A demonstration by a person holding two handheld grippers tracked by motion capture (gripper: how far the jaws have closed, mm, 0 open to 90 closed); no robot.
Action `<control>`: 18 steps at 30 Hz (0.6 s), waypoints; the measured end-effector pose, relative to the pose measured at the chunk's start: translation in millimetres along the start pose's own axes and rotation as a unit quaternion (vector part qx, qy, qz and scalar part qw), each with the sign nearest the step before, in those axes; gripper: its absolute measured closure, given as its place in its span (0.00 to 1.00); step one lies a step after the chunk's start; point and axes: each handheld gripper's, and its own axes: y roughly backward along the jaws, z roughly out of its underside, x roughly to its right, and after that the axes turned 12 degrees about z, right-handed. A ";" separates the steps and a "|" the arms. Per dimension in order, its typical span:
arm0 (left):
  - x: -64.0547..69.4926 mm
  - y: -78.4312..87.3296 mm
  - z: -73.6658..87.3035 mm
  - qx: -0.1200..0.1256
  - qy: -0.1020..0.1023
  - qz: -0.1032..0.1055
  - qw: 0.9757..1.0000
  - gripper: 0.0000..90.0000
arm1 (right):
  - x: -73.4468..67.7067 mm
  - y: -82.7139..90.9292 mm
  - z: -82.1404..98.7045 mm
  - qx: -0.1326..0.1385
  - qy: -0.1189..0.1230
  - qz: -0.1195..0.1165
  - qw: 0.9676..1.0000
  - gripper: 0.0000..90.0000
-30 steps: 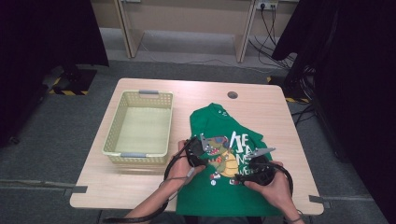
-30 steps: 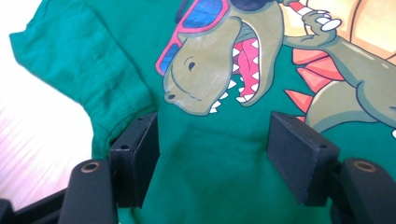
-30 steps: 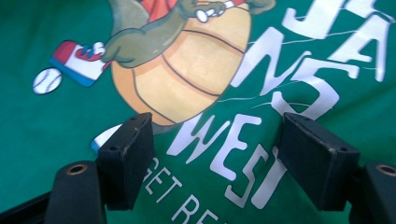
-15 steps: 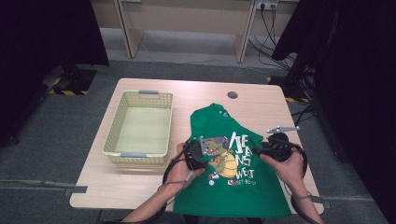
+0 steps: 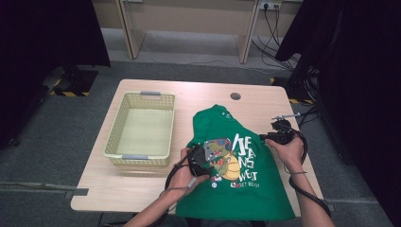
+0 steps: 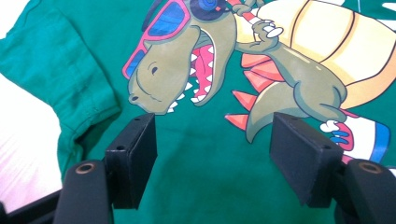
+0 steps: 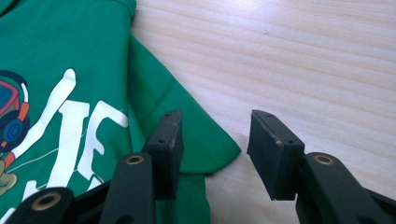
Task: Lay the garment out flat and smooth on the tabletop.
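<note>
The green T-shirt (image 5: 239, 165) lies flat and unfolded on the bench (image 5: 142, 189) beside the empty basket (image 5: 142, 127) — left tongs (image 6: 212, 154) spread over the print, right tongs (image 7: 215, 149), just closing, spread at the sleeve (image 7: 196, 144) — folding not yet begun.

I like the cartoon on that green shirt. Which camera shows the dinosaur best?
The left gripper view: the dinosaur print is close and sharp there, sunglasses and teeth clear. The high view shows it small beside the left gripper. The right gripper view catches just its edge.
</note>
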 end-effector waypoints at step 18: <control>3.8 0.3 4.0 0.005 -0.002 0.006 1.000 0.34 | -5.6 -14.4 3.1 -0.005 0.011 0.002 1.000 0.76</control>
